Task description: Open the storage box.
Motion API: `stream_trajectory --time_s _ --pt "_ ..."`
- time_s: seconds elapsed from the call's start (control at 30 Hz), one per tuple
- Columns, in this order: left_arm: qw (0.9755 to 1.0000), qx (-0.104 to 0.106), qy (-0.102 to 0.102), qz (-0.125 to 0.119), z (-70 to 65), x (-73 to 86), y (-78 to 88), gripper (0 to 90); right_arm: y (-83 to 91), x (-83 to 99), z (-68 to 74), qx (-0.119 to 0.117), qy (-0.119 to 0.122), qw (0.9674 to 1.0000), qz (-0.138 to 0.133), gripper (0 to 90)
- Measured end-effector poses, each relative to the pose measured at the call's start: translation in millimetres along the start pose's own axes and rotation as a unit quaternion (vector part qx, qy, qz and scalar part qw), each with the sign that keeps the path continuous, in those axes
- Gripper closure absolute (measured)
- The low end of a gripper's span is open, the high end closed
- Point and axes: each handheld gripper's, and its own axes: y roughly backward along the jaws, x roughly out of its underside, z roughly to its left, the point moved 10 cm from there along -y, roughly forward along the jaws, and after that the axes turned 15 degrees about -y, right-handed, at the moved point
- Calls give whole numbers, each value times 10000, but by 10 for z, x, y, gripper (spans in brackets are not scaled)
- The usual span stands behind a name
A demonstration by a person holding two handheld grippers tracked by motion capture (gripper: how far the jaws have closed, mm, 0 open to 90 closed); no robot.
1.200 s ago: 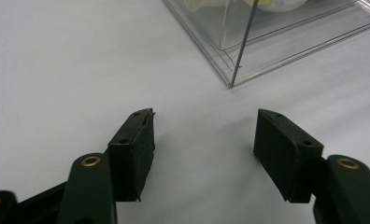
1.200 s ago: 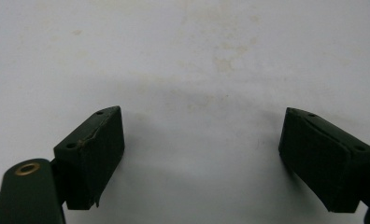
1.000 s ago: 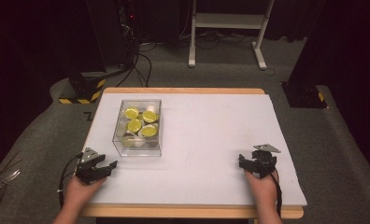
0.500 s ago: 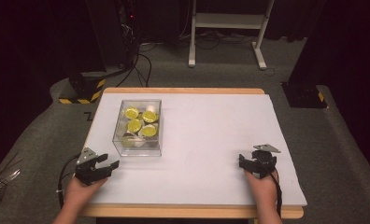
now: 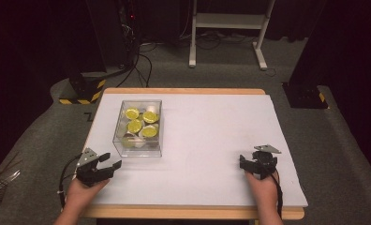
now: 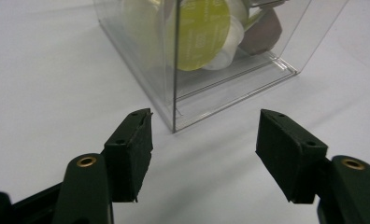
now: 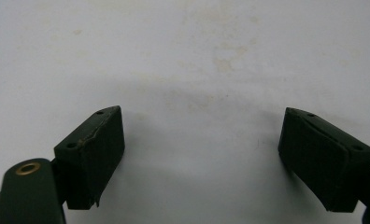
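Two grippers sit near the front edge of the white table point(image 5: 211, 126), both with nothing in them. The left gripper point(image 5: 109, 161) has its jaws spread apart and points toward the near corner of the clear plastic box point(image 5: 137, 127), which stands on the left half of the table, close ahead but not touching. Seen from the left gripper view, that box corner point(image 6: 174, 112) sits between the two pads point(image 6: 131, 149), just beyond their tips. Inside lie several small round capsules with yellow-green lids point(image 5: 141, 123), piled loosely (a few pale or brownish ones are mixed in, hard to make out). The right gripper point(image 5: 250, 161) rests well apart, on the right side, jaws also wide, over bare table. To my eye the step in hand is the left gripper's approach to the box. Doing it well means lifting over the wall instead of pushing into the corner, since a light box like that would probably slide. Coming straight down on one capsule near the top, with pads on opposite sides of its rim, looks safest.
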Motion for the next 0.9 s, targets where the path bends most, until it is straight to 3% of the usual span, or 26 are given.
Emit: stream_trajectory --time_s 0.23,0.37,0.7,0.9 --pt "9997 201 -5 -99 -87 -45 4 388 1 -1 0 8 14 10000 -9 149" --pt "9986 441 110 -254 -150 -115 24 395 1 -1 1 13 18 10000 -12 150" --pt "9987 323 -22 -403 -202 -240 33 376 1 -1 0 6 16 10000 -10 150" --pt "9984 332 4 -456 -234 -289 18 372 0 0 1 -9 4 10000 2 150"
